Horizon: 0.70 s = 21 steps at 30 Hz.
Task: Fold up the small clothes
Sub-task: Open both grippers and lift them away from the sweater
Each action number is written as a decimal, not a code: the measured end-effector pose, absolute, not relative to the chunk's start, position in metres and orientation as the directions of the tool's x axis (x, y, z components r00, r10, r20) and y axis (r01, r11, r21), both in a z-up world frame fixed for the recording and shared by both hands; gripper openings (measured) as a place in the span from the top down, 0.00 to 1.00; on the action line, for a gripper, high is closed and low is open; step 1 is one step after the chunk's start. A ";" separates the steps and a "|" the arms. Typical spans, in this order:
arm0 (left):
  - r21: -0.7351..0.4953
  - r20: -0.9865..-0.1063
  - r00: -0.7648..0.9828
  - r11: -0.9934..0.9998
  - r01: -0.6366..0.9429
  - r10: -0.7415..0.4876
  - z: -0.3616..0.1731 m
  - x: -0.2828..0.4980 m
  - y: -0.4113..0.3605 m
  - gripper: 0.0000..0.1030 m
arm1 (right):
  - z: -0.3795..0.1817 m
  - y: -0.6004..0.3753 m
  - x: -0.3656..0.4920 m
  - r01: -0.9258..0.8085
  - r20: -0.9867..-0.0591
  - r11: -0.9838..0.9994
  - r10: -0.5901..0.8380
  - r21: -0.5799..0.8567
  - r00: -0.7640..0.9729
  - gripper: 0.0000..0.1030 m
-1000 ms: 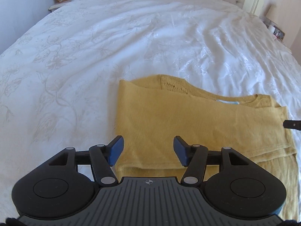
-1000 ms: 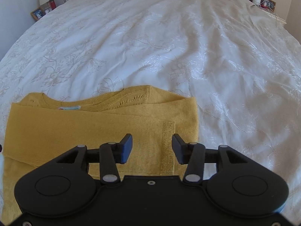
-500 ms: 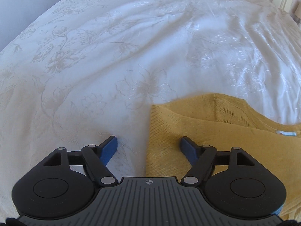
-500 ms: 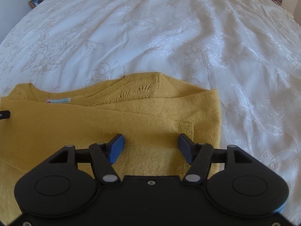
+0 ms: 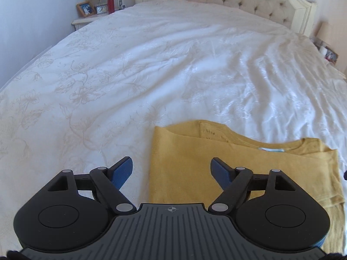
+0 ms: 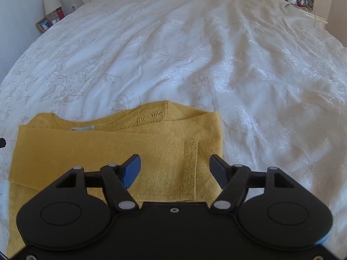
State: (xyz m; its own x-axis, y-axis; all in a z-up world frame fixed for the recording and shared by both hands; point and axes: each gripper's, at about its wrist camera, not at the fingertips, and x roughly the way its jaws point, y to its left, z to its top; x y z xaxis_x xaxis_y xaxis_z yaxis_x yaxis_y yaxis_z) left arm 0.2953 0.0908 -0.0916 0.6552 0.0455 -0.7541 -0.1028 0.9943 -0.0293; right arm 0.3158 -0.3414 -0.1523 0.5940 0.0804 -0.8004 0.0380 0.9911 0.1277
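A mustard-yellow knit garment [image 5: 249,169] lies partly folded on the white bedspread [image 5: 151,65], with a pale neck label [image 5: 271,149] showing. My left gripper [image 5: 171,169] is open and empty, above the garment's left edge, one finger over the bedspread. In the right wrist view the garment [image 6: 86,147] lies the same way, a ribbed cuff [image 6: 190,164] near its right edge. My right gripper [image 6: 175,168] is open and empty above that right part.
The bed's tufted headboard [image 5: 227,2] is at the far end. A nightstand [image 5: 86,19] with a photo frame, a clock and a red bottle stands far left. Another nightstand [image 6: 303,2] with small items shows far right. The bedspread is wrinkled on the right.
My left gripper has shifted left to the garment's left edge, opened wider and tilted up. My right gripper has opened wider over the garment's right part. The garment has not moved.
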 end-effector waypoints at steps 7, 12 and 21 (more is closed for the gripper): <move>-0.029 -0.693 0.720 0.997 -0.070 0.030 -0.048 0.220 0.055 0.24 | -0.111 -0.347 0.251 -0.028 -0.738 0.990 0.121 0.138 0.664 0.14; -0.036 -0.697 0.716 0.995 -0.089 0.039 -0.040 0.177 0.044 0.24 | -0.097 -0.347 0.206 -0.077 -0.714 0.987 0.155 0.140 0.683 0.10; 0.065 -0.808 0.571 0.985 -0.158 0.145 -0.067 0.112 0.038 0.24 | -0.107 -0.341 0.145 -0.179 -0.736 0.975 0.218 0.133 0.641 0.03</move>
